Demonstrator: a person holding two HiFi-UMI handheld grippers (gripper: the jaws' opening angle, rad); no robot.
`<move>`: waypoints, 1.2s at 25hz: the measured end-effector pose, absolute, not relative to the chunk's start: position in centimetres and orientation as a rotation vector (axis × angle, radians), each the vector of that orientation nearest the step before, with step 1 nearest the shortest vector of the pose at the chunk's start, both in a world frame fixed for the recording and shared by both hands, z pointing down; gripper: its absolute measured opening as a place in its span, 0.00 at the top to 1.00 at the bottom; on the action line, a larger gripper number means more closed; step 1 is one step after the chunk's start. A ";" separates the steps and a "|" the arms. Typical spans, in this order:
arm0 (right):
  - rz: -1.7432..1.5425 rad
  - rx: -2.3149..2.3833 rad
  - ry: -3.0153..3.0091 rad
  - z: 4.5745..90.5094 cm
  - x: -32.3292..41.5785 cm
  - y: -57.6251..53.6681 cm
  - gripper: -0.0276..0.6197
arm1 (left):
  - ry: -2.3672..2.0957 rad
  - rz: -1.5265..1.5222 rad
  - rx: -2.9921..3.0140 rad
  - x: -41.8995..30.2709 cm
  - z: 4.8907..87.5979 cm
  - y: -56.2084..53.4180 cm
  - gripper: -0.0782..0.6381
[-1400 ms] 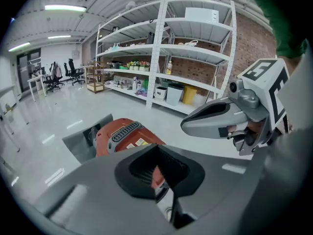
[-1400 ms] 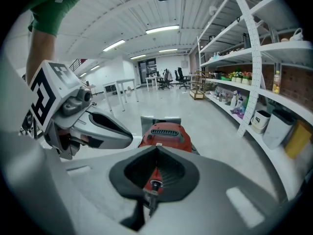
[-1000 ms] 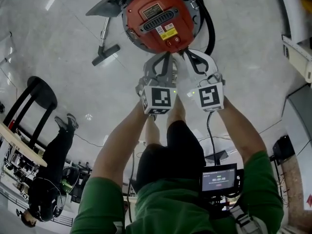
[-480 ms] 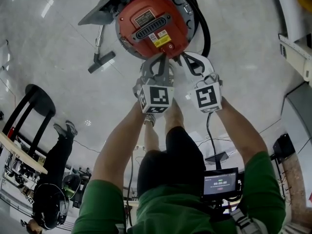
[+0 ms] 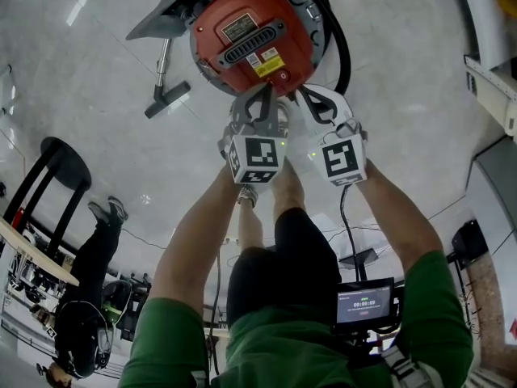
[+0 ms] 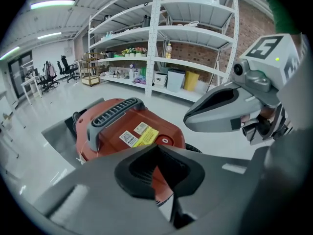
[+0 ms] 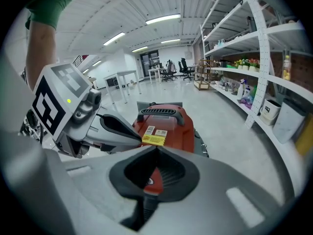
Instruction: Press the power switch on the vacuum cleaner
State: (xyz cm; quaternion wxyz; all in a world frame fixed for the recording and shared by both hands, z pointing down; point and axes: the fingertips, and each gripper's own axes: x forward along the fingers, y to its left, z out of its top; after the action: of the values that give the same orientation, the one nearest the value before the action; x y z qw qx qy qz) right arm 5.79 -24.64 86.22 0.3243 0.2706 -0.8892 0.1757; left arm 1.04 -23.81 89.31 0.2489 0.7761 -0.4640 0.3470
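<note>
The vacuum cleaner (image 5: 250,23) sits on the pale, glossy floor (image 5: 404,95) right in front of the person. It is a round red canister with a dark grey ribbed carrying handle (image 5: 254,45) across its top. A black hose (image 5: 341,43) loops round its side, and a wand with a floor nozzle (image 5: 168,97) lies beside it. The power switch (image 5: 283,76), a small round red button with a white mark, is on the lid's near edge, next to a yellow label (image 5: 266,65). Both arms are stretched forward and down, side by side. The left tool (image 5: 265,90) has its jaws together with nothing between them, its tips over the canister's near rim. The right tool (image 5: 301,90), jaws likewise together and empty, points at the rim just beside the switch; I can't tell whether it touches. Each tool's cube (image 5: 258,158) carries black-and-white square markers and a small green light. The print on the yellow label and the white stickers is too small to read.
</note>
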 end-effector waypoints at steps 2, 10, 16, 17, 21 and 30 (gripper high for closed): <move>0.462 0.712 -2.330 86.4 5.8 -24.8 0.95 | -1.262 0.929 2.114 1.0 89.4 -23.9 0.88; 0.472 0.723 -2.325 87.0 5.5 -25.4 0.95 | -1.246 0.924 2.144 1.0 89.5 -23.7 0.88; 0.472 0.728 -2.320 87.1 5.6 -25.9 0.95 | -1.228 0.929 2.136 0.9 89.8 -23.6 0.88; 0.475 0.731 -2.317 87.1 5.6 -26.0 0.95 | -1.223 0.930 2.138 0.9 89.8 -23.6 0.88; 0.475 0.734 -2.316 87.2 5.5 -26.2 0.95 | -1.212 0.928 2.144 0.9 89.8 -23.6 0.88; 0.492 0.734 -2.304 87.3 5.4 -26.1 0.95 | -1.202 0.947 2.106 0.7 90.5 -23.4 0.88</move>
State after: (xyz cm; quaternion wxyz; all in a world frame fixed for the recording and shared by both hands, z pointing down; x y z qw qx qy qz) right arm 5.38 -26.15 87.30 0.3306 0.2808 -0.8811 0.1884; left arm 0.74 -23.41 90.49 0.2661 0.7798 -0.4450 0.3507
